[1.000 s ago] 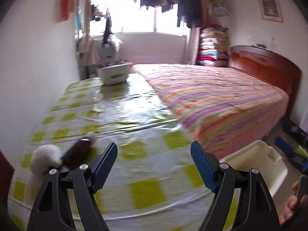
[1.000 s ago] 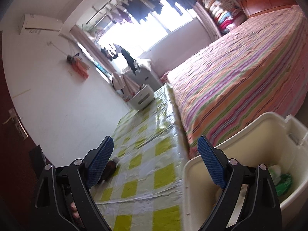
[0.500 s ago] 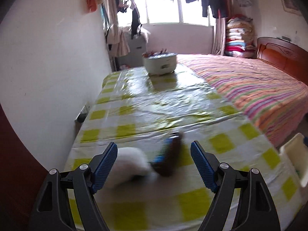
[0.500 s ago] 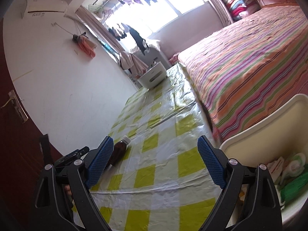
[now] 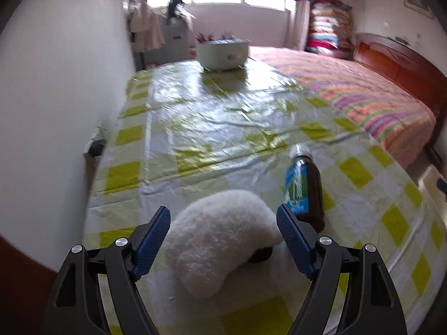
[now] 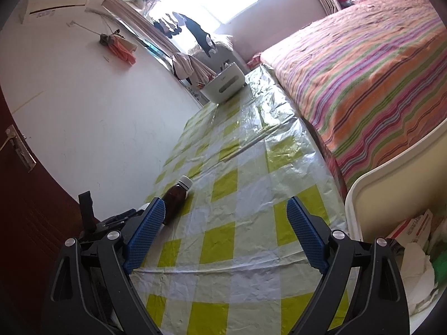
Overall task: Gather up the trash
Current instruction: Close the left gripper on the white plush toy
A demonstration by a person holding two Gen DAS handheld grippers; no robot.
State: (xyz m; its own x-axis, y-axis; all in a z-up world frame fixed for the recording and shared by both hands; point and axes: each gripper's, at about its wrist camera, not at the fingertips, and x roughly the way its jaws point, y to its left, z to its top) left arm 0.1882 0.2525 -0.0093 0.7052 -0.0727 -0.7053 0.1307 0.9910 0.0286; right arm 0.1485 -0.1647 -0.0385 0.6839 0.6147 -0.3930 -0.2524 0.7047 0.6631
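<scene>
A white fluffy wad (image 5: pixel 220 240) lies on the checked tablecloth (image 5: pixel 212 128), between the open jaws of my left gripper (image 5: pixel 223 226). A brown bottle with a blue label (image 5: pixel 304 192) lies just right of it, cap pointing away. In the right wrist view the bottle (image 6: pixel 176 195) lies left of centre, and my right gripper (image 6: pixel 226 223) is open and empty above the cloth (image 6: pixel 251 173). The white trash bin (image 6: pixel 391 178) with paper and packaging inside is at the right edge. The left gripper's body (image 6: pixel 111 223) shows at lower left.
A white container (image 5: pixel 223 53) stands at the table's far end. A bed with a striped cover (image 5: pixel 360 89) runs along the table's right side. A white wall (image 5: pixel 56 97) borders the left. A dark door (image 6: pixel 28 195) is at the near left.
My left gripper swung left and moved in on the white wad, which now sits between its jaws. The right gripper tilted slightly, and the bin slid further right in its view.
</scene>
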